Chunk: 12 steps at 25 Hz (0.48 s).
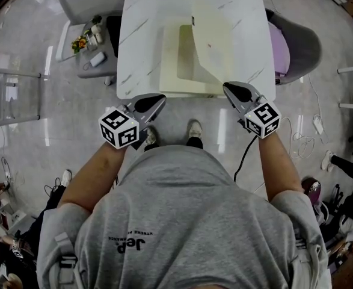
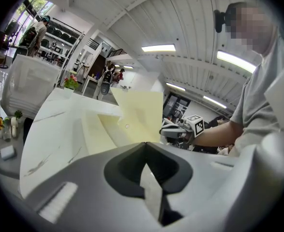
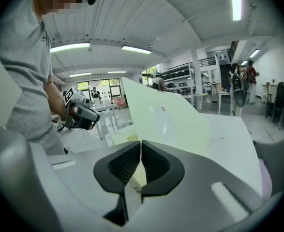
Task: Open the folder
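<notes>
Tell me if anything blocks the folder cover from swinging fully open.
Nothing visible does. The right tongs grip the raised folder cover, and the white table around it is bare.

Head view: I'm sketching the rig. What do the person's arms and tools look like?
The left tool and right tool are grey with black pointed jaws. Each carries a white cube with black square markers. A black cable hangs from the right tool. The person wears a grey short-sleeved T-shirt; forearms are bare.

We hold the folder cover raised on the table: right gripper at its 5 o'clock corner, left gripper at 7.
</notes>
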{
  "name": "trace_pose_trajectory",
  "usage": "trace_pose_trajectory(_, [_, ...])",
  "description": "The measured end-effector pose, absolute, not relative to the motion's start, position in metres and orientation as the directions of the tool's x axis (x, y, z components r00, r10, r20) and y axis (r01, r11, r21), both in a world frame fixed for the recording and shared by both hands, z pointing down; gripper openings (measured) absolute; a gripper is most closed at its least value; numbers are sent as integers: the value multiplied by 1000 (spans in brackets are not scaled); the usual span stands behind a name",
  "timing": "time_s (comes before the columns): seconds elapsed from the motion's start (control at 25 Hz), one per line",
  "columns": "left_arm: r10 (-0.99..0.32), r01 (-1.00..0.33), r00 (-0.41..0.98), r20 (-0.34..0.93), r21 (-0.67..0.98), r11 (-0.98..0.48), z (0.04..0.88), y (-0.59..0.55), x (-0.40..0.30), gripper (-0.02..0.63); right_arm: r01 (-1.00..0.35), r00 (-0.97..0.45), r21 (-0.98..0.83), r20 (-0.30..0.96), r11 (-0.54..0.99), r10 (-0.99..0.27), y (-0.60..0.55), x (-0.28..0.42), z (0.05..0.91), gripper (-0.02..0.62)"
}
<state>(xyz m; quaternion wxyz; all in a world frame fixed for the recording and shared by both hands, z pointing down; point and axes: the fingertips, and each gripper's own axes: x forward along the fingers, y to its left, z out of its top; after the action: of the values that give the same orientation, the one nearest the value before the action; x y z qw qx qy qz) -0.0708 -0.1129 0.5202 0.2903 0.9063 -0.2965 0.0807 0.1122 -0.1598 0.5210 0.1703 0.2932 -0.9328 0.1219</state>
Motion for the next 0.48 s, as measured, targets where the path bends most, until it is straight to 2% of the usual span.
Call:
trace_pose_trajectory(0.2, [-486, -583, 812, 323, 482, -654, 522, -110, -68, 58, -690, -721, -263, 333, 674, -608, -161, 149, 526, 12])
trace_pose_trajectory(0.48, [-469, -575, 818, 332, 492, -654, 525, -111, -65, 58, -785, -584, -450, 306, 426, -752, -160, 208, 550, 6])
